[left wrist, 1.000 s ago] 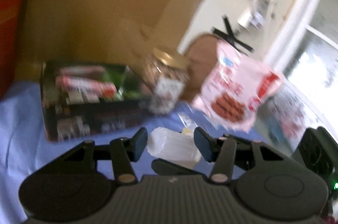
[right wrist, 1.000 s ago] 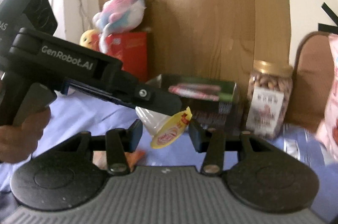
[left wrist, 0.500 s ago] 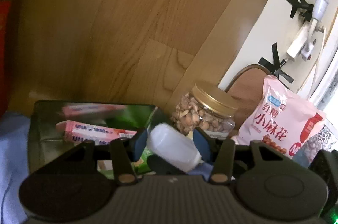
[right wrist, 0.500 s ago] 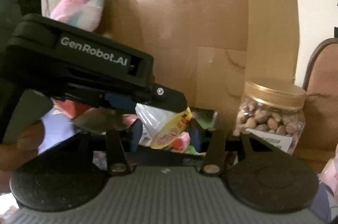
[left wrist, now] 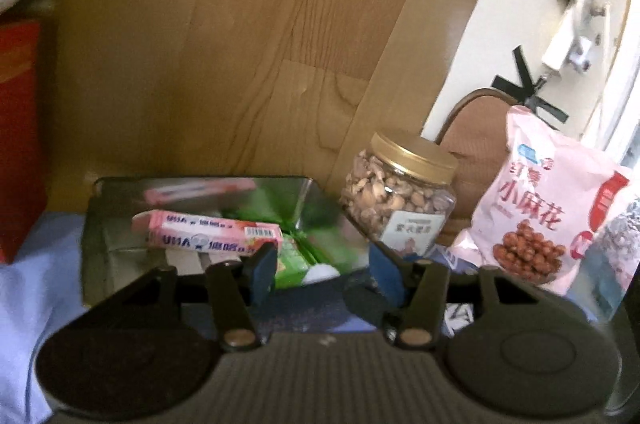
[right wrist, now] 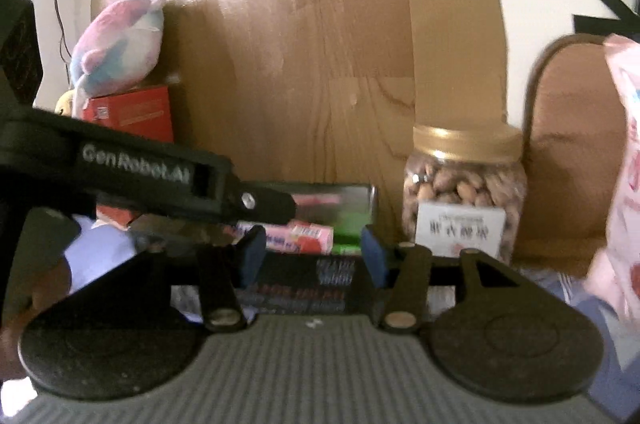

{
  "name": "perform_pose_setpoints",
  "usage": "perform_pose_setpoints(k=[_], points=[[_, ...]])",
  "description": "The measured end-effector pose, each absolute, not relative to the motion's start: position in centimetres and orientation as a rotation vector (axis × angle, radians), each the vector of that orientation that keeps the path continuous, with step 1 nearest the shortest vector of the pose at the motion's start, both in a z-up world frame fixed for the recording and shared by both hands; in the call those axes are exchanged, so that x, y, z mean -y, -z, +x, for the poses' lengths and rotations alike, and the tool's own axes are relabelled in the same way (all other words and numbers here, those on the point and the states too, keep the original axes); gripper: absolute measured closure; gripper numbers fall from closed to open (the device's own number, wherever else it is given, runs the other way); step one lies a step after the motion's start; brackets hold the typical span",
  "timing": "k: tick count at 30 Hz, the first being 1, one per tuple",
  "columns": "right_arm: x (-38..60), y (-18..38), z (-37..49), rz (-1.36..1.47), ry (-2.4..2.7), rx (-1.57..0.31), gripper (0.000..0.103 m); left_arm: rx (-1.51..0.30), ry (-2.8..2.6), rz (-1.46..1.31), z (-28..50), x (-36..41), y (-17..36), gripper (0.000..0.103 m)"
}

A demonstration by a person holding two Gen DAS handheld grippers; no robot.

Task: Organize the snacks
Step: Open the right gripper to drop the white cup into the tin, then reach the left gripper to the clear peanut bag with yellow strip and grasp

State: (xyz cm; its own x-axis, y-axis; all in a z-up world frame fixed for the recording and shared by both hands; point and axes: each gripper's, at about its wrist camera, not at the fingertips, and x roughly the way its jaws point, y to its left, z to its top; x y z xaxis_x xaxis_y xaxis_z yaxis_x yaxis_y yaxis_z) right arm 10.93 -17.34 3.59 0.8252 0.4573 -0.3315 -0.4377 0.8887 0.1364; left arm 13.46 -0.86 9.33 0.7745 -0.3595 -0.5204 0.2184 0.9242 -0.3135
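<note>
A shiny dark box (left wrist: 96, 224) stands open on the blue cloth, holding a pink candy pack (left wrist: 212, 238) and green packs (left wrist: 298, 260). My left gripper (left wrist: 323, 270) hovers over the box's right end, its jaws opening. A white bit of the jelly cup (left wrist: 320, 273) shows low between them, and neither pad touches it. My right gripper (right wrist: 314, 256) faces the box (right wrist: 336, 192) from the front, jaws also opening with nothing between them. The left gripper's body (right wrist: 136, 176) crosses that view from the left. A nut jar (left wrist: 400, 200) and a pink snack bag (left wrist: 556, 208) stand to the right.
A wooden board (left wrist: 240, 64) leans close behind the box. A red carton (right wrist: 132, 112) with a plush toy (right wrist: 120, 44) on top stands at the left. A brown chair back (right wrist: 572, 152) rises behind the jar (right wrist: 464, 192). Blue cloth (left wrist: 36, 264) covers the surface.
The jelly cup that sat between both grippers' jaws has left them and lies low in the box. Both grippers moved closer to the box and their jaws stand wider.
</note>
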Motion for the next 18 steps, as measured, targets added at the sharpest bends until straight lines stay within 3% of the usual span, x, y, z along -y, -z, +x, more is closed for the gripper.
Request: perform_pose_setpoints(k=[4,10,12,14,18], points=[[18.2,-2.8,8.2,0.115,-0.515,-0.467,0.048,-0.58,0.318,-0.255,9.2,0.1,-9.6,0.042],[17.3,-0.5,4.1,0.199,-0.669,-0.672,0.048,-0.606,0.34,-0.27,3.1,-1.0,-7.3,0.041],[16.8,-0.1,2.8,0.194,-0.691,-0.699,0.047,-0.637,0.36,-0.314,1.7,-1.7,-6.3,0.041],[16.3,0.4,1.9,0.185,-0.717,-0.729,0.038,-0.656,0.37,-0.345,0.4,-2.3,-5.6,0.041],[14.1,0.5,-1.1,-0.052,-0.697,-0.636,0.039,-0.665,0.353,-0.338,-1.1,-2.0,-4.5,0.041]])
